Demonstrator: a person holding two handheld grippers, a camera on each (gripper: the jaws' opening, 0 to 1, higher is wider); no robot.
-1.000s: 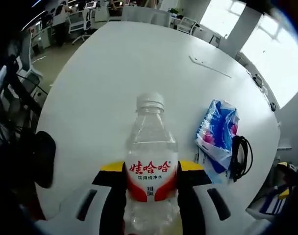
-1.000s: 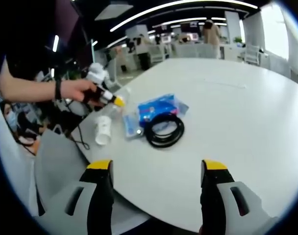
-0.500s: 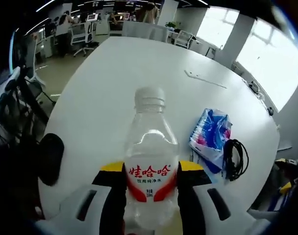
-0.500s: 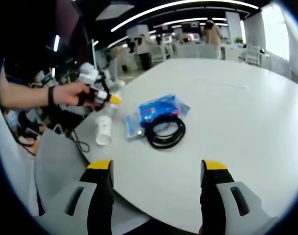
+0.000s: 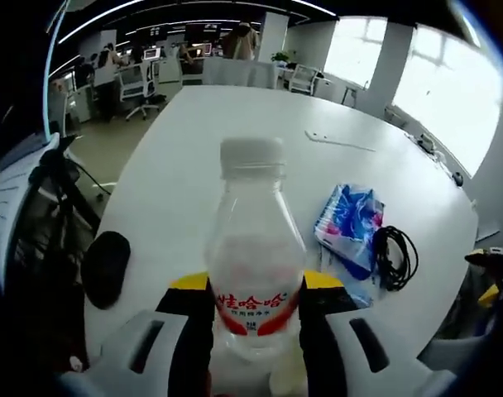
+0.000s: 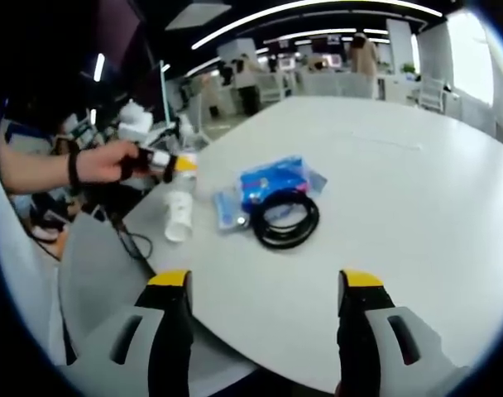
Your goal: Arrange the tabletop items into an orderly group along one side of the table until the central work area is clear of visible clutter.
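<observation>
Bottle (image 5: 254, 273) of clear water, red label lettered 娃哈哈, is gripped upright by the left gripper (image 5: 253, 308) above the white table (image 5: 227, 132); the right gripper (image 6: 264, 291) is held wide apart, nothing grasped.

An open-plan office: desks, swivel chairs (image 5: 138, 80), ceiling strip lights (image 6: 318, 10), large windows (image 5: 438, 70).

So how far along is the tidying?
Partly done: the blue pack and cable already sit together near the table edge. The left gripper holds the bottle, not yet set down. The right gripper is open.
</observation>
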